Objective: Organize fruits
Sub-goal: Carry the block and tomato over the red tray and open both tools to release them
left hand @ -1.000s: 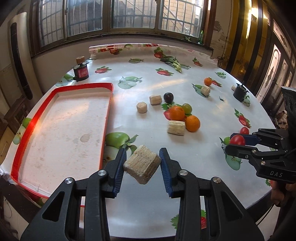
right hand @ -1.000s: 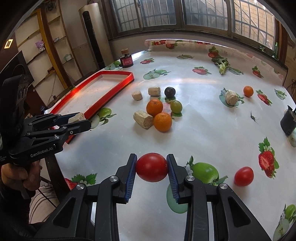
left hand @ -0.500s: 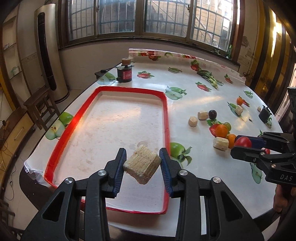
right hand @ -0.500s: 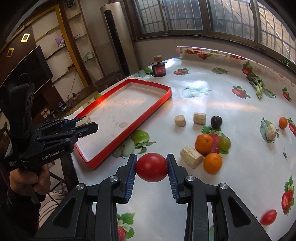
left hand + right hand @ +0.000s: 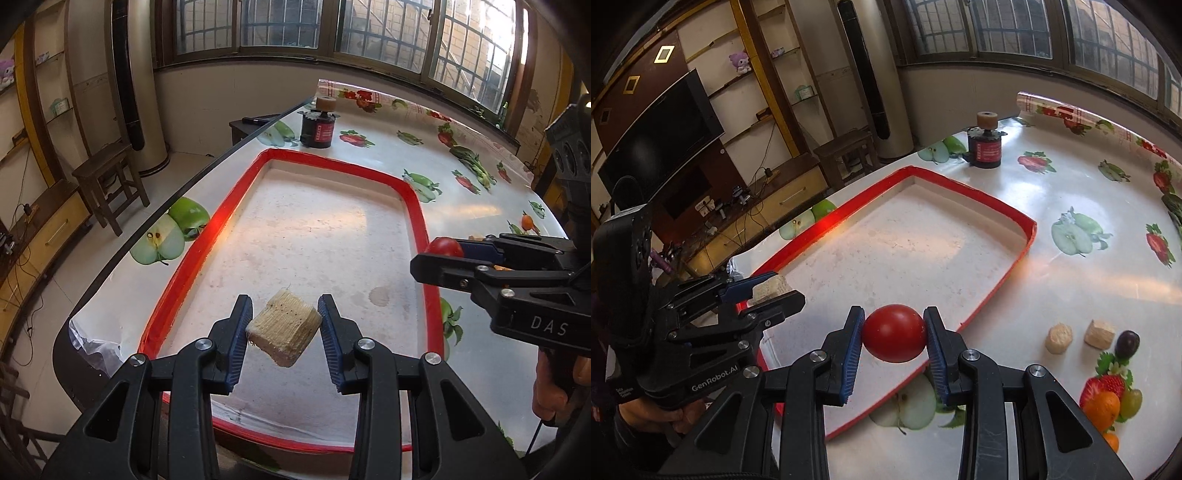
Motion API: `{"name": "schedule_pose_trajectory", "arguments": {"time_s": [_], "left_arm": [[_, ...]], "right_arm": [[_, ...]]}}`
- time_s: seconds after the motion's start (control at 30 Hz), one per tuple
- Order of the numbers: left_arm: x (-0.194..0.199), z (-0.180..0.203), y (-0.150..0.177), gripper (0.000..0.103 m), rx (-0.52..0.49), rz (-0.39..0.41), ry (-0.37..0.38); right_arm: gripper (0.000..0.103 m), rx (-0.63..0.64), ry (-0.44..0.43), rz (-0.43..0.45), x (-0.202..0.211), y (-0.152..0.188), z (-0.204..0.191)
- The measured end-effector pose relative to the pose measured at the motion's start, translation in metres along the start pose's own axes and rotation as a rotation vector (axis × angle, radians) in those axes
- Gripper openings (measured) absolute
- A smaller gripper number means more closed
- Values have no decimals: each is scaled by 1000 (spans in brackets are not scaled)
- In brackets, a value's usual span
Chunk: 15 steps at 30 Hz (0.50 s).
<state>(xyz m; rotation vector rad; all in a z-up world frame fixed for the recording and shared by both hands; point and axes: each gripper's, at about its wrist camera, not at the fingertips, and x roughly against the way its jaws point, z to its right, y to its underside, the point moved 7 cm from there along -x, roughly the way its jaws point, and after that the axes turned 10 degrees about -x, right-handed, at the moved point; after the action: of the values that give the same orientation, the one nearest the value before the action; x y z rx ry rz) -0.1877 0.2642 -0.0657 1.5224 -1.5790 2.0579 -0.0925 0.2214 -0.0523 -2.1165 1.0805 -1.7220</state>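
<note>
Over the left gripper (image 5: 283, 334), I am seeing its jaws clamping a pale fibrous chunk (image 5: 283, 338) in the air above the near end of the red-rimmed tray (image 5: 415, 199), which is holding nothing yet.

Over the right gripper (image 5: 894, 334), the jaws are pinching a red tomato (image 5: 894, 333) just above the tray's near rim. Two pale chunks (image 5: 1059, 338), a dark plum (image 5: 1127, 342) and an orange (image 5: 1101, 406) are waiting on the table (image 5: 1071, 280), so I judge sorting barely begun.
</note>
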Motion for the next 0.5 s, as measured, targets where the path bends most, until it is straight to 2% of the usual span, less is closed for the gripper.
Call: {"name": "schedule_pose_trajectory", "arguments": {"time_s": [0.2, 0.5], "left_arm": [[-13, -11, 2, 34, 15, -26, -3], [-25, -11, 7, 35, 15, -57, 2]], "right_arm": [[33, 3, 20, -55, -39, -7, -1], [34, 9, 32, -87, -59, -6, 2]]}}
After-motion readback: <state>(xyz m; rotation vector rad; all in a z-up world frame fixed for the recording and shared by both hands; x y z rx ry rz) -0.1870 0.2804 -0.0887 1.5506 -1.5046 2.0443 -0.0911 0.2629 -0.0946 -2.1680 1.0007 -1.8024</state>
